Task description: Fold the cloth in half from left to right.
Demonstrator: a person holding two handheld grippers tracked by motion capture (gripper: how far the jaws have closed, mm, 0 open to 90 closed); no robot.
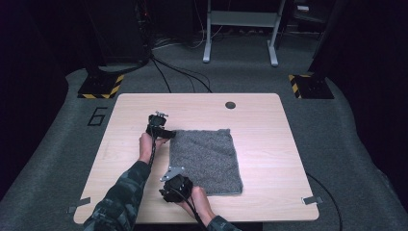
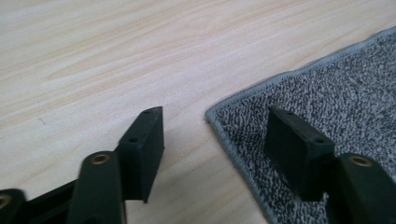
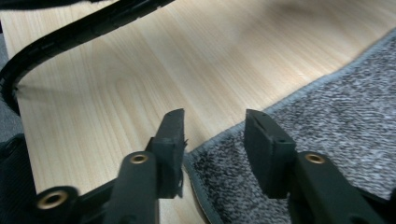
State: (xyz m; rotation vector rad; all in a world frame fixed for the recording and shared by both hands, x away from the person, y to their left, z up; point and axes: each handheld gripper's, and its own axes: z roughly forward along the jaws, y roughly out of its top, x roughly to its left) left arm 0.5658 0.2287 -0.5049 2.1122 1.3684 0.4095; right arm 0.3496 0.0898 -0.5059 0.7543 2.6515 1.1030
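A grey speckled cloth (image 1: 207, 161) with a stitched hem lies flat on the middle of the wooden table (image 1: 269, 120). My left gripper (image 1: 168, 134) is at the cloth's far left corner. In the left gripper view the left gripper (image 2: 215, 114) is open, its jaws straddling that corner of the cloth (image 2: 336, 84), one over bare wood and one over fabric. My right gripper (image 1: 174, 180) is at the near left corner. In the right gripper view the right gripper (image 3: 215, 116) is open low over the hem of the cloth (image 3: 336, 107), nothing pinched.
A dark round hole (image 1: 230, 105) sits near the table's far edge. Tape tabs (image 1: 312, 199) mark the near corners. The left gripper's black cable (image 3: 70, 32) curves across the wood. Beyond the table are floor cables and a metal stand (image 1: 240, 29).
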